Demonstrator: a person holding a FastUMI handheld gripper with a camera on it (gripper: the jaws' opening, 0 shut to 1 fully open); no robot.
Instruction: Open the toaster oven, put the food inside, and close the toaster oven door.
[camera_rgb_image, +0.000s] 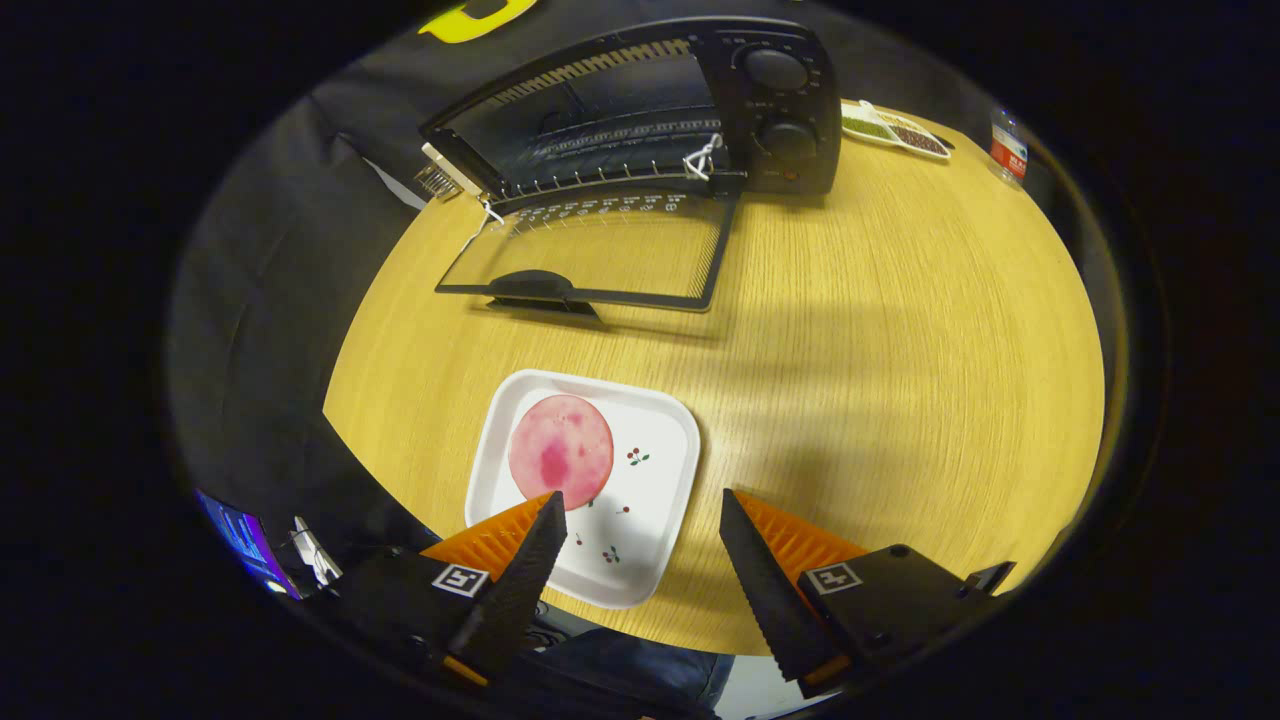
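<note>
Gripper view looks down over a round wooden table (850, 330) with the black toaster oven (640, 110) standing at its far side, against the dark cloth wall. The oven door (590, 250) is folded all the way down and lies flat toward the gripper, its glass pane showing the wood grain beneath and its dark handle (535, 285) at the near edge. Inside the open cavity a wire rack (600, 150) can be seen, with a bit of white cord (703, 158) tied near the hinge on the right. Two round knobs (778, 100) sit one above the other on the oven's right panel. Beyond the oven to the right lies a small divided dish (895, 128) holding green and dark fillings, and further right a bottle (1008, 145) with a red label stands near the table's rim. A lit screen (240, 535) shows off the table, beside the left finger.

Between the oven door and the gripper (640, 495) the tabletop is bare, nothing blocking the way to the cavity. The food (560, 450), a round pink slice with darker red blotches, lies on a white square plate (650, 480) with small cherry prints, just ahead of the left finger; that fingertip overlaps the slice's near edge in the picture, though contact cannot be judged. The two fingers stand wide apart, with nothing held between them.
</note>
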